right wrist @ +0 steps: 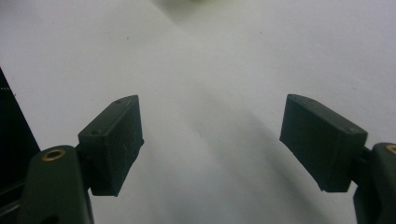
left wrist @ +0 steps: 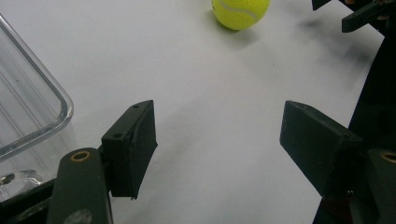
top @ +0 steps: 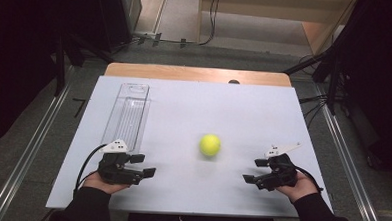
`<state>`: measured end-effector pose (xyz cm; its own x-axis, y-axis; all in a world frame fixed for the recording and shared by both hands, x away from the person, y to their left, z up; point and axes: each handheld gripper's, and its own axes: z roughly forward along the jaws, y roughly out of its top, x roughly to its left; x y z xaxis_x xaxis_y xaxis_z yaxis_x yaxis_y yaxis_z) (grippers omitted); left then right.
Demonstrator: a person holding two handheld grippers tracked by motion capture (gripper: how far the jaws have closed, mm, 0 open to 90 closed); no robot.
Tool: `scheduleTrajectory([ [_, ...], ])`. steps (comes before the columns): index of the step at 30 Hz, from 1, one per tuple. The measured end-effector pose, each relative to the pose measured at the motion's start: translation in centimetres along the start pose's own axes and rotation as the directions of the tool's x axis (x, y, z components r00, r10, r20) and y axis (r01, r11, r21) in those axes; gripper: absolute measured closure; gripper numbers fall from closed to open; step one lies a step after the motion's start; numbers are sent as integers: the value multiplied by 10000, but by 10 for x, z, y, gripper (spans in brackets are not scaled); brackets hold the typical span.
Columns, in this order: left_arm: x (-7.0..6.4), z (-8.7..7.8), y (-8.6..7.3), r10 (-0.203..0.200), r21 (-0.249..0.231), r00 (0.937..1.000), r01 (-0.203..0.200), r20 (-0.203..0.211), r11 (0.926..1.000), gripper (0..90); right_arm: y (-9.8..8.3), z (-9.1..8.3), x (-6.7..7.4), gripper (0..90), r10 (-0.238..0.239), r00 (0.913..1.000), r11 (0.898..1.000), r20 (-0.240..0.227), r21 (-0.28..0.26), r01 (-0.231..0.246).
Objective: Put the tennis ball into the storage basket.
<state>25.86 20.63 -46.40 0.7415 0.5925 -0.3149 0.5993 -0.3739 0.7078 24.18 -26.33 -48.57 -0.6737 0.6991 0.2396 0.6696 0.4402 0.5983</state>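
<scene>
White table (top: 180, 190) in a dim room, grey floor around. Low at the near edge, held level and turned inward toward each other: left gripper (top: 142, 165) and right gripper (top: 254, 170), jaws of both standing wide apart, gripping nothing. Between them and slightly farther out, apart from both: yellow tennis ball (top: 210, 145). Just beyond the left gripper, a clear plastic tray (top: 126, 115).

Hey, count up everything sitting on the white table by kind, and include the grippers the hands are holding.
Tennis ball, yellow-green: 1
Clear plastic tray: 1
Grippers, both with jaws apart and nothing between them: 2, the left gripper and the right gripper
Total: 4
</scene>
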Motion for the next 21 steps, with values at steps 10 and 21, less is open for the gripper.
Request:
scheduleTrajectory([
  [10, -1, 0, 1, -30, 59, 10000, 30, -24, 10000, 252, 0, -1, 0, 192, 24, 10000, 10000, -38, -23, -24],
  [21, -3, -1, 1, -14, 32, 10000, 14, -27, 10000, 232, 1, 0, 0, 192, 201, 9997, 9998, -132, -37, -201],
])
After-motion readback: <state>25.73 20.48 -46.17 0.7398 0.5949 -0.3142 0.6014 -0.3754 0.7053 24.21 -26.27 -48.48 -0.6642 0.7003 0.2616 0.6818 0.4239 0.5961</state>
